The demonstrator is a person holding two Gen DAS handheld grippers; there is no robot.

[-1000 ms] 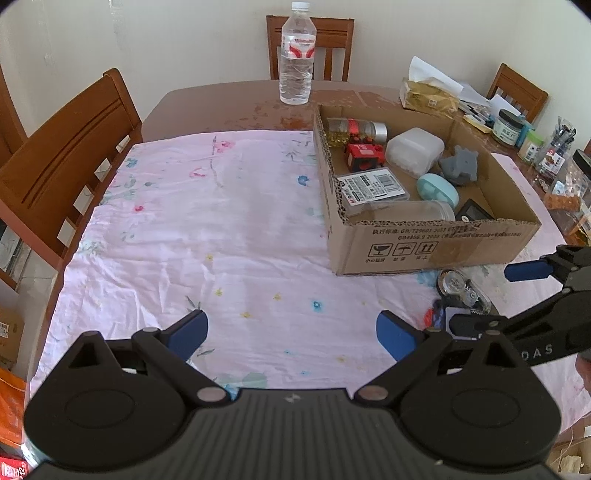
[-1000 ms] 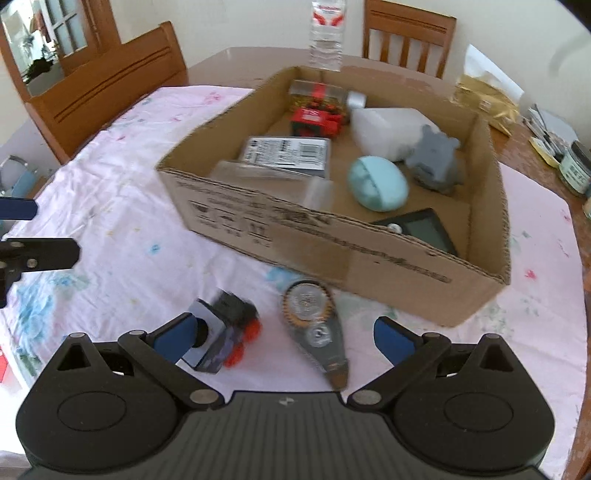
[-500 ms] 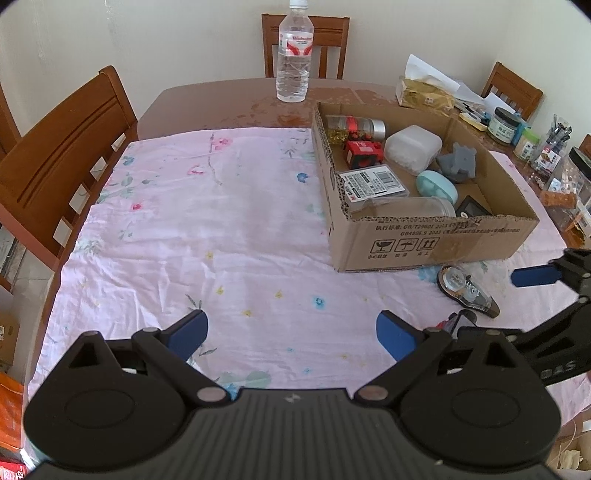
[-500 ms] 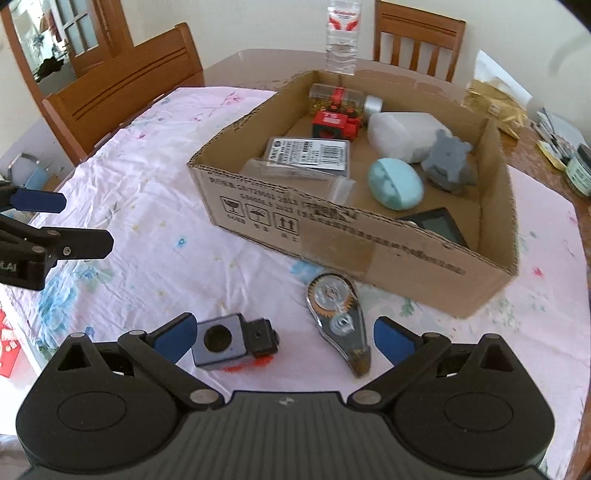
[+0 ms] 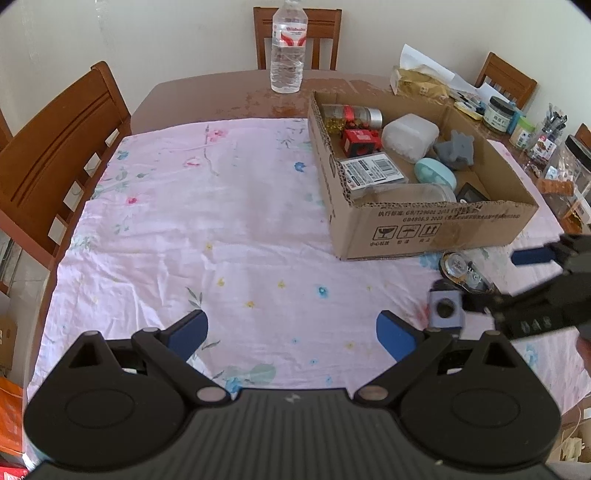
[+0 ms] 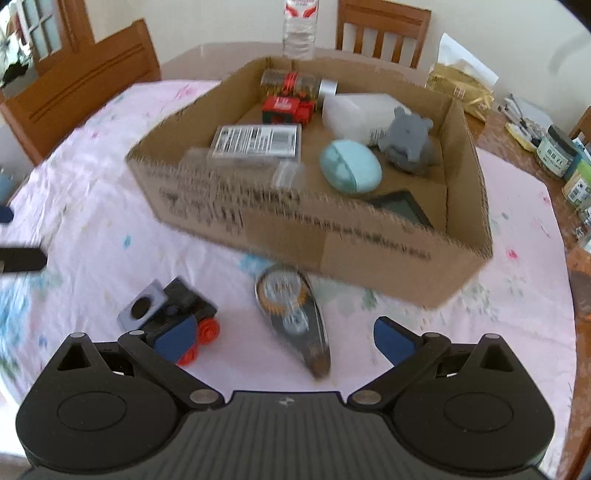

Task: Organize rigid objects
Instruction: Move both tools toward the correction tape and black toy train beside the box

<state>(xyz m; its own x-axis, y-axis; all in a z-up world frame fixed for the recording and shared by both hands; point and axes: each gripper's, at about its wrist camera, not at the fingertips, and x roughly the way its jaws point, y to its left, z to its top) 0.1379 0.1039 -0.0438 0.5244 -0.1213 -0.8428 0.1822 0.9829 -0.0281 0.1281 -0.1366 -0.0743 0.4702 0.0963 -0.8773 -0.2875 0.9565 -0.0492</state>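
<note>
Right wrist view: toy train now nearer left fingers.

Brown wooden table, glossy, worn patches near far edge; pink floral cloth over most of it. Wooden slat-back chairs around table: one at far end, one at its left side, one at far right corner. Plain cream wall beyond table. Soft daylight. Glazed wooden door behind left chair.
</note>
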